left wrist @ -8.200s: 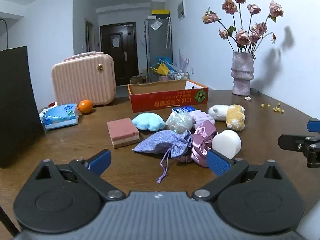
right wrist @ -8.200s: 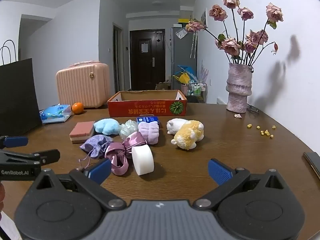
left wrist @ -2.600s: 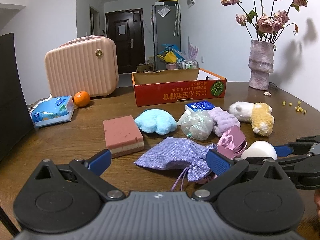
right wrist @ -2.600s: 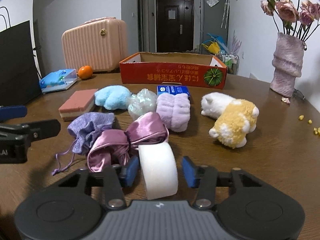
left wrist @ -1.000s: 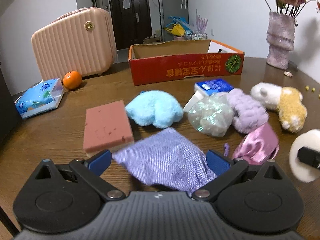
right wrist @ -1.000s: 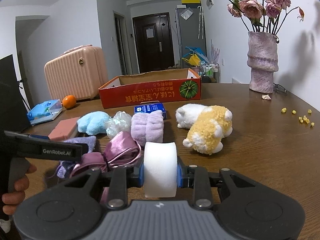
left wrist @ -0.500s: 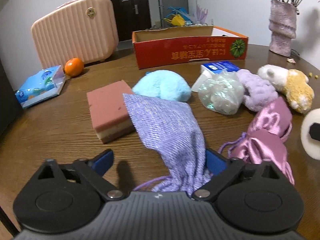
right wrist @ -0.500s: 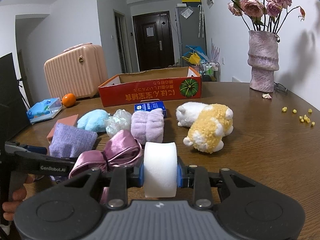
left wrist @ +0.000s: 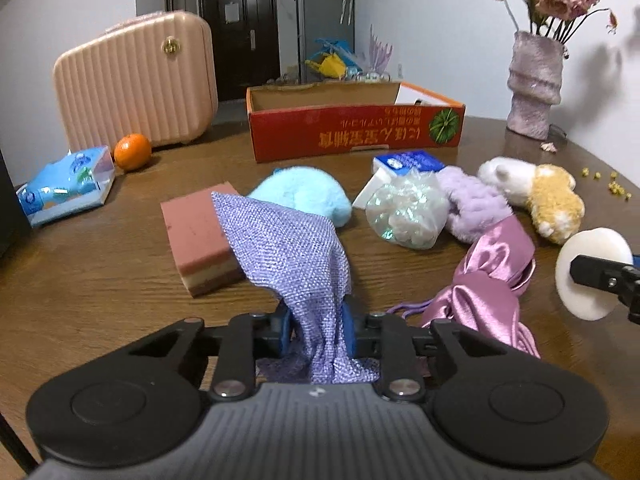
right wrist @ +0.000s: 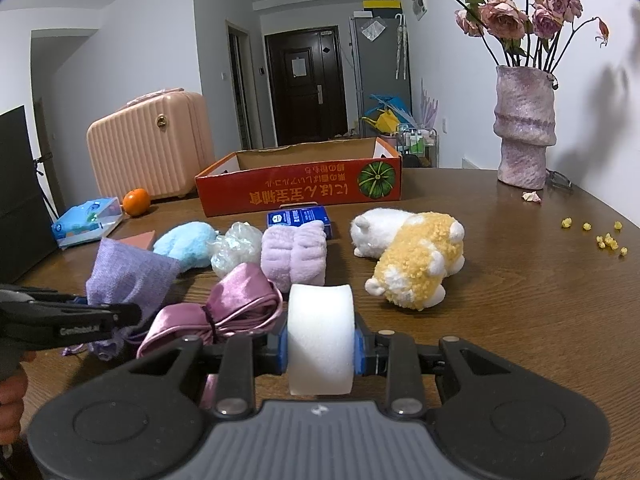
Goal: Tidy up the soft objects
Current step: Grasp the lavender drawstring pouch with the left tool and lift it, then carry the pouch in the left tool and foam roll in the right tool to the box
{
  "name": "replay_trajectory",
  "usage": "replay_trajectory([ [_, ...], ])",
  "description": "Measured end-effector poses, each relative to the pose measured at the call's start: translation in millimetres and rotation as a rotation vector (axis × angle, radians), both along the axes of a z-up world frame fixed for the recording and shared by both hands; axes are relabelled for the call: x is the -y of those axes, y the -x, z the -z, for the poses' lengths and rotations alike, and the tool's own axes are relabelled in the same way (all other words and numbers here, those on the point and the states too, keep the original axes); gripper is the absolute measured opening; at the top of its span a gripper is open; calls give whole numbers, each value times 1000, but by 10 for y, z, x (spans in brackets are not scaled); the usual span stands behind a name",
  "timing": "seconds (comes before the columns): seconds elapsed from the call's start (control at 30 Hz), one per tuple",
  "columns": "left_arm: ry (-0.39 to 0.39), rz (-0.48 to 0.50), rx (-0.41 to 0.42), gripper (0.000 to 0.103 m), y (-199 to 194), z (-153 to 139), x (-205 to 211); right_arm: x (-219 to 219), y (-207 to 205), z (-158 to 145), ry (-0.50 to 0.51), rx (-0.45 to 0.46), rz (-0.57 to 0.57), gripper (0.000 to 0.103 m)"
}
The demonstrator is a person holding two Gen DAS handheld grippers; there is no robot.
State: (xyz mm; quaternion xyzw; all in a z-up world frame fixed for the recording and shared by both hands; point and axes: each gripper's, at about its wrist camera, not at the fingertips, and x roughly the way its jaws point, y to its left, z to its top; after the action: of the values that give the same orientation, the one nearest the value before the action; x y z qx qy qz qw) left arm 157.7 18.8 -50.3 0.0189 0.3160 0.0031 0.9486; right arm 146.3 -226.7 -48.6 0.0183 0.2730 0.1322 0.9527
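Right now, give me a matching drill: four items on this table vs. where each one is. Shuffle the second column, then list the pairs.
Items
1. purple mesh pouch
2. white foam roll
3. orange
4. blue tissue pack

Places
A. beside the pink suitcase
B. clamped in the right gripper
C. behind the lilac fluffy towel
D. clamped in the left gripper

Pairs: 1-D, 2-B, 3-A, 4-C

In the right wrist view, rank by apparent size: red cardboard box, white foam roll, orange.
1. red cardboard box
2. white foam roll, though held close to the camera, so it looks enlarged
3. orange
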Motion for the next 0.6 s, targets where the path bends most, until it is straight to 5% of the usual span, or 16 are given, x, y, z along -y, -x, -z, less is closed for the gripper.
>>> replay_trajectory([
  [0.6, 1, 17, 141, 23, 104, -402, 62, -24, -46, -300, 40, 103, -11, 29],
])
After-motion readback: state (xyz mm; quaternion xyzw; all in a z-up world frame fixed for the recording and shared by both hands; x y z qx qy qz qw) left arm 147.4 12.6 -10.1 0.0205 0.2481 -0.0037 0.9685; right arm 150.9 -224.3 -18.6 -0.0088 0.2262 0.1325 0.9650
